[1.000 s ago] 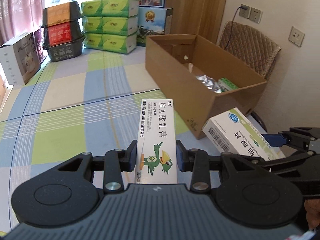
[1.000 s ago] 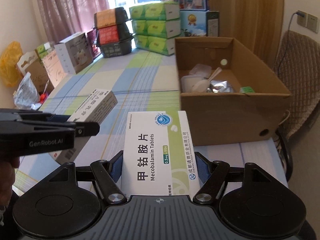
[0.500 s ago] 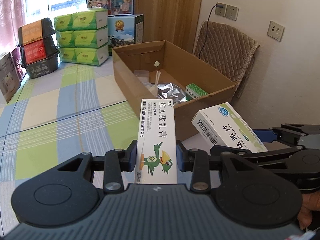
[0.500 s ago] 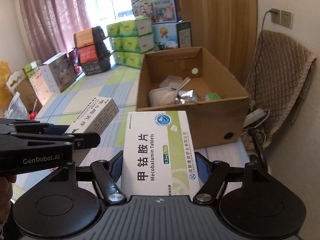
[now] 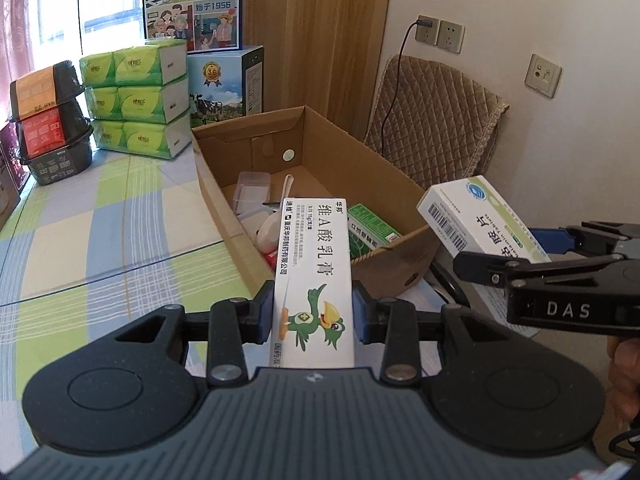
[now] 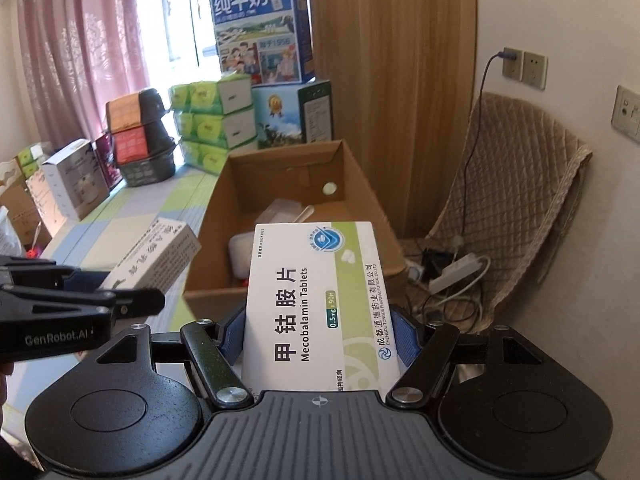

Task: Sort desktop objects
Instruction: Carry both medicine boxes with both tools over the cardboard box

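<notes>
My left gripper (image 5: 313, 312) is shut on a narrow white ointment box (image 5: 314, 272) with a green bird on it, held above the near corner of an open cardboard box (image 5: 256, 240). My right gripper (image 6: 319, 332) is shut on a white and green Mecobalamin tablet box (image 6: 320, 300), in front of the same cardboard box (image 6: 288, 184). In the left wrist view the tablet box (image 5: 476, 220) hangs to the right of the carton's near right corner. In the right wrist view the ointment box (image 6: 156, 258) shows at the left. Inside the carton lie a green packet (image 5: 370, 230), clear containers and a spoon.
Green tissue packs (image 5: 136, 100), a milk carton (image 5: 226, 84) and stacked black baskets (image 5: 50, 120) stand at the table's far end. A padded chair (image 5: 432, 128) stands right of the carton. A power strip and cables (image 6: 456, 276) lie on the floor. A checked cloth (image 5: 100, 220) covers the table.
Both grippers have risen and moved toward the cardboard box with their boxes still held. The inside of the carton shows more fully now.
</notes>
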Demonstrator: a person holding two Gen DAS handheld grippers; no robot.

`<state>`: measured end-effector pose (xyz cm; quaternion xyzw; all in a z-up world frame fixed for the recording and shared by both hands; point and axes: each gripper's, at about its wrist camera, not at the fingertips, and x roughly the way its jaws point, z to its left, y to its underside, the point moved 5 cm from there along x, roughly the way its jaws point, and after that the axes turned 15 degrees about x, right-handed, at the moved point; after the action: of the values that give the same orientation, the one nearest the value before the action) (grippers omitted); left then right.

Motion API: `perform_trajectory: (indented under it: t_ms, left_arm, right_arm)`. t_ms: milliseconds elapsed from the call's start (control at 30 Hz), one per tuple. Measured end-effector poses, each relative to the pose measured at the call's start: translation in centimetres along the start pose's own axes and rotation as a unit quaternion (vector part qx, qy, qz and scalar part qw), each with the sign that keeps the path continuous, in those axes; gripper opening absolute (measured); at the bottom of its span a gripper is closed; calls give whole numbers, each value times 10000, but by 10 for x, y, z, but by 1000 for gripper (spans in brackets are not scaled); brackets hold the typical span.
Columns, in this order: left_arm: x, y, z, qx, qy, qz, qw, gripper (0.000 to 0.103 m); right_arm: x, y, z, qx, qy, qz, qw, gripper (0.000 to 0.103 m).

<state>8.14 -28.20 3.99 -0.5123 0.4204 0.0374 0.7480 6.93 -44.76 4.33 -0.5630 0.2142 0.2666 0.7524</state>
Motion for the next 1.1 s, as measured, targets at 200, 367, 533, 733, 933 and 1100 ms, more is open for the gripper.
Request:
perform_trajectory:
  t_ms: [200,367,533,733,933,1100]
  left_arm:
    - [11,-12,-2,-146,52,19,9999,33]
    - [22,-17,-1,-212,69,80,9997,33]
    - [33,-22,1,-236,96,135,9996,33]
    - [49,-32,9,-333,88,180,9992,33]
    - [65,-42,17,-473,84,238,9986,33]
    - [76,-53,23,-533,89,253,9982,33]
  right_arm:
    - [10,-18,-1,-51,-7,-44,10000,68]
    - [19,-27,0,-94,-30,-28,9999,68]
    - [32,-36,-1,-151,-52,7,9999,68]
    - [49,-55,0,-215,-67,-2,9997,68]
    - [71,-75,-1,-194,-71,58,9998,68]
    - [87,-87,1,-212,-89,107,9997,68]
